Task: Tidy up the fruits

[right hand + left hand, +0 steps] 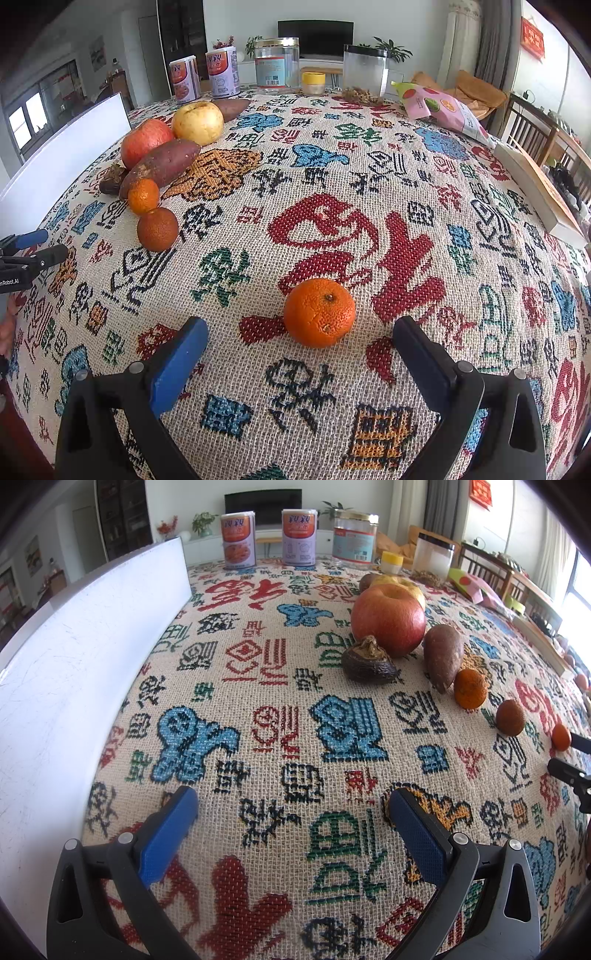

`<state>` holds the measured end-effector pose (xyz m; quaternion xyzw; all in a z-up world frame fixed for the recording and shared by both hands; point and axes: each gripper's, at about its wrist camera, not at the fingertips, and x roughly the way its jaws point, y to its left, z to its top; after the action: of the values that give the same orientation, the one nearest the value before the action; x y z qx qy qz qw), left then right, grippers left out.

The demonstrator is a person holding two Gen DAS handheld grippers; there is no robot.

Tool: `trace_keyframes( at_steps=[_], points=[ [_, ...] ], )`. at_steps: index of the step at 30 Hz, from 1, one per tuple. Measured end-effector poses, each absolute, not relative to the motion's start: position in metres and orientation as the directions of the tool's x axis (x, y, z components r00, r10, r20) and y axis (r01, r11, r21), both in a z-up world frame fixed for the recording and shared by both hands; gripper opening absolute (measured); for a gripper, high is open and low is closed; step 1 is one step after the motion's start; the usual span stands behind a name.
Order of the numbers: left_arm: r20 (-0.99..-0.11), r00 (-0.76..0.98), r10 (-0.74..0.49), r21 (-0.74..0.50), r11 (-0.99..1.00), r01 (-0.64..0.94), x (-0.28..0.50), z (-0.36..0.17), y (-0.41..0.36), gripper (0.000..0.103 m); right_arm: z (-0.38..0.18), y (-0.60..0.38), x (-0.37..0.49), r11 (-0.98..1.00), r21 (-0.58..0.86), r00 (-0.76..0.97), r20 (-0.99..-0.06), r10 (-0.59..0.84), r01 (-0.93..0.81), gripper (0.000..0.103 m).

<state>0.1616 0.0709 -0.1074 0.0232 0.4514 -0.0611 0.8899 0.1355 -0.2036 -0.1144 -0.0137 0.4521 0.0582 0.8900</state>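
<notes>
A mandarin (319,312) lies on the patterned tablecloth (369,177), just ahead of my right gripper (300,326) and between its blue fingertips. The jaws stand wide and neither pad touches the fruit. At the left runs a line of produce: two mandarins (157,229), a sweet potato (162,166), a red apple (146,142), a yellow apple (197,122) and a dark wrinkled fruit (112,179). My left gripper (291,806) is open over bare cloth, with the red apple (388,618) and sweet potato (443,657) well ahead to its right.
A white board (74,664) stands along the left side. Two cans (238,541), glass jars (277,64) and a small yellow-lidded pot (313,83) line the far edge. A pink snack bag (443,110) and a flat box (535,192) lie at the right.
</notes>
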Motion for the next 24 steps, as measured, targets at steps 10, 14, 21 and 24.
trace_keyframes(
  at_steps=[10,14,21,24],
  points=[
    [-0.809,0.580,-0.096,0.039,0.976,0.215,0.224,-0.099,0.030,0.098,-0.114,-0.204,0.136,0.993,0.030,0.585,-0.806,0.092,-0.116,0.101],
    [-0.789,0.593,-0.162,0.000,0.965,0.263,0.238,-0.099,0.023,0.072,-0.114,-0.204,0.136,0.993,0.030,0.585,-0.806,0.093,-0.116,0.101],
    [-0.782,0.591,-0.199,-0.035,0.960,0.276,0.211,-0.096,0.026,0.044,-0.115,-0.203,0.136,0.993,0.030,0.583,-0.807,0.094,-0.118,0.102],
    [-0.791,0.574,-0.212,-0.056,0.959,0.278,0.179,-0.094,0.032,0.044,-0.115,-0.203,0.136,0.993,0.030,0.583,-0.807,0.094,-0.118,0.102]
  ],
)
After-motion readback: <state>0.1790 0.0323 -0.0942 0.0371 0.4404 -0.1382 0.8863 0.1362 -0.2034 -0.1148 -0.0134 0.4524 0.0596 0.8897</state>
